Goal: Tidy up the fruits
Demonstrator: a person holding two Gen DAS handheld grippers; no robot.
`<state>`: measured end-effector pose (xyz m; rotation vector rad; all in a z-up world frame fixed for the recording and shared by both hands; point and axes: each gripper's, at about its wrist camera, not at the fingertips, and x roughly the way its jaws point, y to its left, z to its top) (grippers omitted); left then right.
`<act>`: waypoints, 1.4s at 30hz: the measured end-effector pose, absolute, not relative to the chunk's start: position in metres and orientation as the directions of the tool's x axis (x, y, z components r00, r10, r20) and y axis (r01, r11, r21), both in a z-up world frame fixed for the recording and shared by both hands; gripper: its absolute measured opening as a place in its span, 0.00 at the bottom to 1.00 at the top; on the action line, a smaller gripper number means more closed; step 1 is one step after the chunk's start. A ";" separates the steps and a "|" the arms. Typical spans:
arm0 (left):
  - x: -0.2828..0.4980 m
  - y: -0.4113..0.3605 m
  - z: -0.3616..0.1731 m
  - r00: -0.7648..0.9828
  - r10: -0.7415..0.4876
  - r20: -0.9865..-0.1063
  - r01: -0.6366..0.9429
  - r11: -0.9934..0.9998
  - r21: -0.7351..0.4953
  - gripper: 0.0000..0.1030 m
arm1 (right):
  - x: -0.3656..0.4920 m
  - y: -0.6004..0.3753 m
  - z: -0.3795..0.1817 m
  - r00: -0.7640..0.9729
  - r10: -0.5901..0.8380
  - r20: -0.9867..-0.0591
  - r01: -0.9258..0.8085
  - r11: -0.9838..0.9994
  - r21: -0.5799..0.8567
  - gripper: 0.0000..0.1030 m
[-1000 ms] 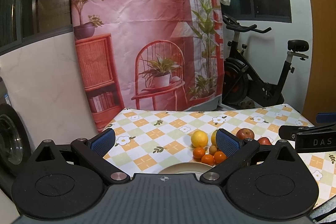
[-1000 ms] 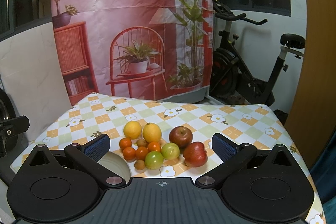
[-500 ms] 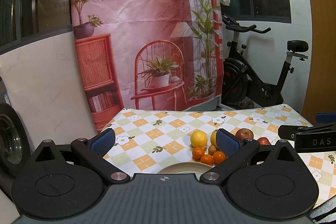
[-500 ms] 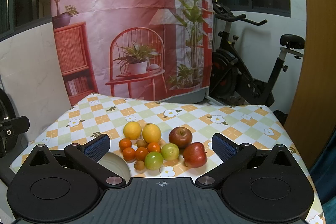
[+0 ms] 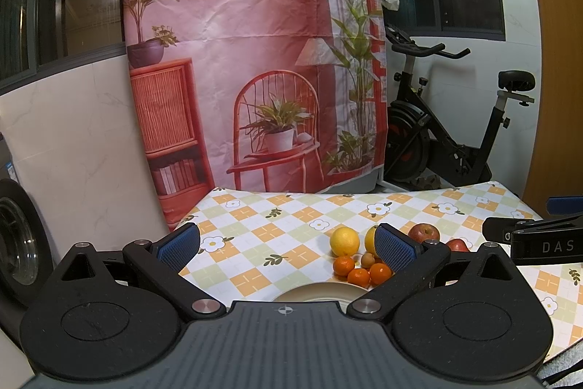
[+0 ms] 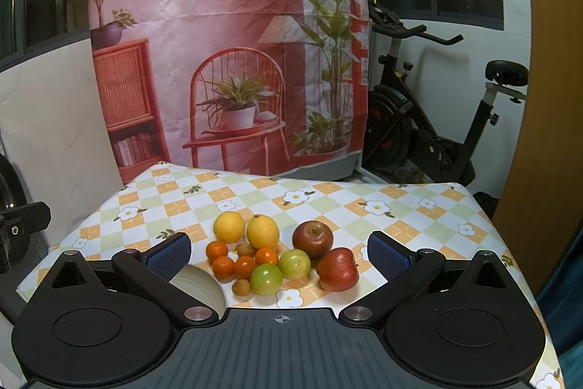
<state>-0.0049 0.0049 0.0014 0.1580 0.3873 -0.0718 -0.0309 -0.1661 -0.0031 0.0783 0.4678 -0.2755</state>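
Both tools, the left tool (image 5: 288, 245) and right tool (image 6: 278, 252), hang with fingers spread, empty. Fruits (image 6: 273, 256) sit clustered on the bench (image 6: 400, 206) beside a plate (image 6: 202, 285), probably their destination.

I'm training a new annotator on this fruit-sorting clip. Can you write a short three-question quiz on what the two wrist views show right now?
1. True or false: the right claw is shut on a red apple.
2. How many green fruits lie in the pile? A) one B) two C) four
3. Fill in: the cream plate sits on the ____ side of the pile, seen from the right wrist.

Key: 1 false, both claws, including the left claw, are open and empty. 2 B. 3 left.
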 end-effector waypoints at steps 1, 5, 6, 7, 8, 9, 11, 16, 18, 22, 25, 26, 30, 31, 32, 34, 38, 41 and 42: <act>-0.005 0.005 0.001 0.924 -0.040 -0.381 0.100 0.985 0.139 1.00 | -0.031 -0.166 -0.003 0.856 -0.244 -0.455 0.280 0.960 0.011 1.00; -0.005 0.005 0.001 0.923 -0.040 -0.382 0.100 0.985 0.140 1.00 | -0.031 -0.166 -0.003 0.856 -0.244 -0.455 0.280 0.960 0.011 1.00; -0.005 0.005 0.001 0.923 -0.040 -0.382 0.100 0.985 0.139 1.00 | -0.031 -0.166 -0.003 0.856 -0.244 -0.455 0.280 0.960 0.011 1.00; -0.005 0.005 0.001 0.923 -0.040 -0.382 0.100 0.985 0.139 1.00 | -0.031 -0.166 -0.003 0.856 -0.244 -0.455 0.280 0.960 0.011 1.00; -0.005 0.005 0.001 0.924 -0.040 -0.382 0.100 0.985 0.139 1.00 | -0.031 -0.166 -0.003 0.857 -0.244 -0.454 0.280 0.960 0.011 1.00; -0.005 0.005 0.001 0.924 -0.040 -0.381 0.100 0.985 0.139 1.00 | -0.031 -0.166 -0.003 0.857 -0.245 -0.454 0.280 0.960 0.010 1.00; -0.005 0.005 0.001 0.924 -0.040 -0.381 0.100 0.985 0.138 1.00 | -0.031 -0.166 -0.002 0.857 -0.245 -0.453 0.280 0.960 0.010 1.00; -0.004 0.007 0.001 0.923 -0.035 -0.383 0.092 0.987 0.132 1.00 | -0.032 -0.166 -0.003 0.857 -0.246 -0.452 0.280 0.960 0.010 1.00; -0.003 0.007 0.000 0.920 -0.035 -0.390 0.089 0.989 0.121 1.00 | -0.033 -0.166 -0.004 0.858 -0.245 -0.451 0.279 0.960 0.010 1.00; 0.000 0.009 -0.001 0.918 -0.033 -0.396 0.078 0.992 0.099 1.00 | -0.032 -0.167 -0.003 0.869 -0.226 -0.440 0.258 0.966 0.014 1.00; 0.004 0.009 -0.002 0.922 -0.036 -0.385 0.080 0.992 0.099 1.00 | -0.035 -0.171 0.001 0.890 -0.224 -0.397 0.242 0.970 -0.003 1.00; 0.007 0.009 -0.003 0.922 -0.042 -0.385 0.087 0.991 0.100 1.00 | -0.037 -0.173 0.002 0.897 -0.225 -0.381 0.239 0.971 -0.010 1.00; 0.017 0.005 -0.010 0.937 -0.020 -0.350 0.070 0.989 0.131 1.00 | -0.028 -0.202 -0.003 0.909 -0.240 -0.341 0.248 0.969 -0.021 1.00; 0.020 0.004 -0.012 0.939 -0.013 -0.343 0.065 0.988 0.140 1.00 | -0.025 -0.208 -0.008 0.907 -0.248 -0.340 0.254 0.967 -0.029 1.00; 0.024 0.004 -0.014 0.939 -0.014 -0.343 0.066 0.988 0.139 1.00 | -0.020 -0.216 -0.011 0.904 -0.257 -0.342 0.259 0.965 -0.040 1.00; 0.033 0.005 -0.017 0.940 -0.031 -0.340 0.073 0.991 0.113 0.99 | -0.013 -0.225 -0.024 0.903 -0.264 -0.338 0.259 0.964 -0.062 1.00; 0.052 0.009 -0.030 0.926 -0.098 -0.364 0.109 0.994 0.011 0.98 | -0.004 -0.245 -0.048 0.911 -0.281 -0.301 0.265 0.960 -0.094 1.00; 0.066 0.004 -0.042 0.911 -0.105 -0.398 0.119 0.993 0.009 0.92 | 0.003 -0.259 -0.070 0.913 -0.278 -0.298 0.267 0.961 -0.075 1.00; 0.070 0.001 -0.045 0.906 -0.107 -0.409 0.125 0.992 0.019 0.91 | 0.004 -0.261 -0.076 0.914 -0.275 -0.299 0.267 0.961 -0.068 1.00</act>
